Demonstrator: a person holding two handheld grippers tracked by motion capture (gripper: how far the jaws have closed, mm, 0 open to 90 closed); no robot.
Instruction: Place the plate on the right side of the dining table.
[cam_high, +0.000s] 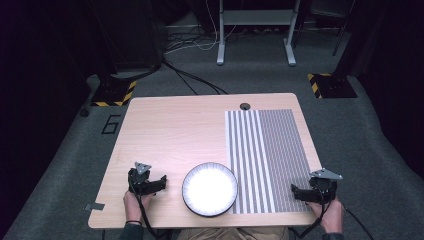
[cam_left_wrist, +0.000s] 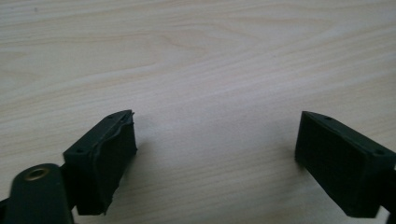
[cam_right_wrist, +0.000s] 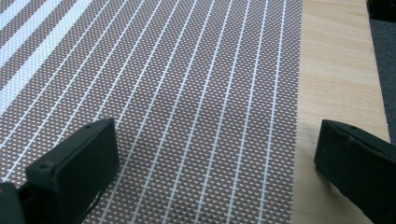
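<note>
Both tongs (cam_left_wrist: 215, 154) (cam_right_wrist: 217, 163) released, flanking round ribbed white plate (cam_high: 209, 188) and striped woven mat (cam_high: 265, 155).

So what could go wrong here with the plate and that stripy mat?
The plate sits near the table's front edge, partly on the stripy mat, so tugging the mat might drag or tip it. The right gripper, jaws open, is above the mat's right edge and could snag it. The left gripper, also open, is close beside the plate and might bump it toward the edge.
</note>
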